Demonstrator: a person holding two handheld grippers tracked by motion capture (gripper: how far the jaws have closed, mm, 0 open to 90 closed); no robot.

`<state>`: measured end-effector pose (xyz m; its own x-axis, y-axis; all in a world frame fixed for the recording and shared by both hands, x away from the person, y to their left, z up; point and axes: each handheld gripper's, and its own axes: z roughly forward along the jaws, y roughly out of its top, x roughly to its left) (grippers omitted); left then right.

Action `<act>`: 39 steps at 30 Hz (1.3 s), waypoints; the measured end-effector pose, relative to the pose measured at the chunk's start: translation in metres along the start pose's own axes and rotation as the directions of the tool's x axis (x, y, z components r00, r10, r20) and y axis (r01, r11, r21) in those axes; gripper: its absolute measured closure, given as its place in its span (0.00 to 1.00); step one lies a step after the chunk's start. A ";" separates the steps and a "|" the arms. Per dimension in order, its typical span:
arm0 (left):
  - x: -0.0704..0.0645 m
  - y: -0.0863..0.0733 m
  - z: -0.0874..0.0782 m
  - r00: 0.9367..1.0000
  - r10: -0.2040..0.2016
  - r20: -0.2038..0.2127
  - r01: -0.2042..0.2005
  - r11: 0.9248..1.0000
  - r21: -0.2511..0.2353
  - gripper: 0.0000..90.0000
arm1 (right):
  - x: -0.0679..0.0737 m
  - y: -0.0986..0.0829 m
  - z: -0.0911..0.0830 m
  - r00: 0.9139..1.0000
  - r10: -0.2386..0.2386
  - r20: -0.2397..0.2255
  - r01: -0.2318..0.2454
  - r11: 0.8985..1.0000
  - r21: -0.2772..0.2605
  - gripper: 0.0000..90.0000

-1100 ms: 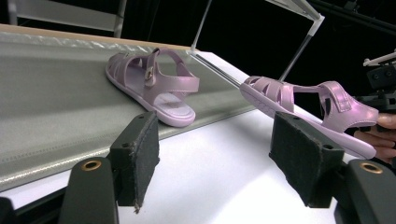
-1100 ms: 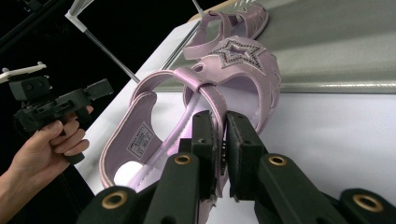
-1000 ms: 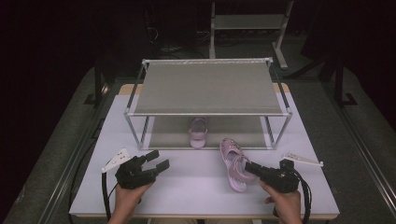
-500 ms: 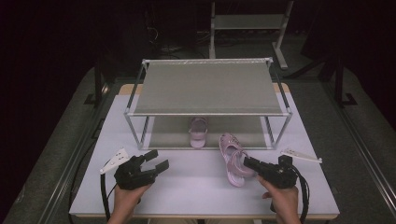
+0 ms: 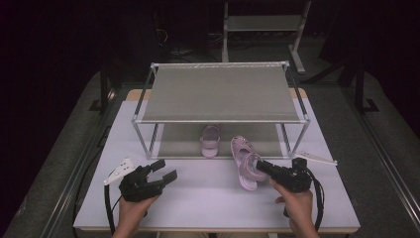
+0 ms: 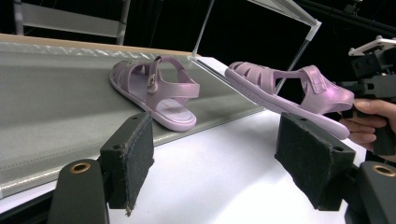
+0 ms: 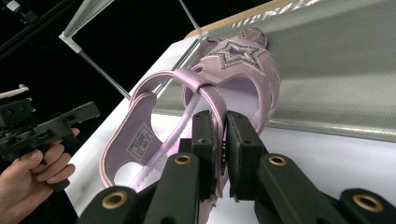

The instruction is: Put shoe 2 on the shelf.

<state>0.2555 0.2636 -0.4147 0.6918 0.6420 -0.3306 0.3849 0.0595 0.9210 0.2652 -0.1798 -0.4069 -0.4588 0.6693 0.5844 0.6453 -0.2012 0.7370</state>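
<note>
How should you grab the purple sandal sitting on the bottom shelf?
Grip the sandal by its raised heel strap, coming from the table side. The strap arches above the sole and faces the open left gripper, so a jaw likely fits on each side.

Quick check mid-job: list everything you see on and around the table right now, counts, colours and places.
Pink strappy sandal on shelf: 1, pink, lower grey shelf of rack.
Pink star-front sandal held: 1, pink, at rack's front edge, heel strap clamped.
Two-tier metal rack: 1, grey shelves, white frame, table's far half.
White table: 1, white top.
Background shelf unit: 1, pale, behind table.
Left gripper: 1, black, open, near-left.
Right gripper: 1, black, shut on sandal strap.
</note>
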 end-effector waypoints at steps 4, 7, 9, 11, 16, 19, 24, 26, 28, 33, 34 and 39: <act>0.000 -0.001 0.000 1.000 0.000 0.003 0.000 1.000 0.001 0.31 | -0.002 0.001 0.004 1.000 0.003 0.003 -0.003 1.000 -0.006 0.91; 0.000 -0.001 -0.001 1.000 -0.001 0.005 0.001 1.000 0.005 0.31 | -0.001 0.001 0.007 1.000 0.000 0.008 0.000 1.000 -0.004 0.91; 0.000 -0.001 -0.001 1.000 0.001 0.004 -0.001 1.000 0.003 0.31 | -0.002 0.001 0.009 1.000 0.009 0.007 -0.009 1.000 -0.003 0.91; 0.000 -0.001 -0.001 1.000 0.003 0.003 -0.003 1.000 0.004 0.31 | -0.002 0.002 0.011 1.000 0.008 0.010 -0.008 1.000 0.001 0.91; 0.000 -0.001 0.000 1.000 -0.004 0.004 0.004 1.000 0.001 0.31 | -0.004 0.003 0.014 1.000 0.011 0.013 -0.011 1.000 -0.003 0.91; 0.000 -0.001 0.001 1.000 0.002 0.006 -0.002 1.000 0.008 0.31 | -0.004 0.003 0.015 1.000 0.016 0.014 -0.015 1.000 -0.004 0.91; 0.001 -0.001 0.000 1.000 0.001 0.009 -0.001 1.000 0.004 0.31 | -0.006 0.004 0.020 1.000 0.013 0.016 -0.013 1.000 -0.011 0.91; 0.001 -0.001 0.000 1.000 -0.001 0.007 0.001 1.000 0.005 0.31 | -0.005 0.005 0.023 1.000 0.014 0.017 -0.014 1.000 -0.009 0.91; 0.001 -0.001 0.000 1.000 -0.002 0.009 0.002 1.000 0.002 0.31 | -0.005 0.006 0.026 1.000 0.011 0.020 -0.011 1.000 -0.005 0.91; 0.001 0.000 0.000 1.000 0.000 0.011 0.000 1.000 0.002 0.31 | -0.005 0.007 0.034 0.999 0.017 0.031 -0.017 1.000 -0.012 0.91; 0.001 0.000 0.000 1.000 0.000 0.011 0.000 1.000 0.002 0.31 | -0.005 0.007 0.034 0.999 0.017 0.031 -0.017 1.000 -0.012 0.91; 0.000 0.000 0.000 1.000 0.007 0.013 -0.007 1.000 0.005 0.31 | -0.009 0.011 0.043 0.999 0.027 0.046 -0.026 0.999 -0.030 0.91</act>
<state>0.2560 0.2633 -0.4145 0.7025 0.6324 -0.3265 0.3827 0.0510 0.9225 0.3024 -0.1573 -0.4186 -0.4127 0.6958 0.5879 0.6383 -0.2395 0.7316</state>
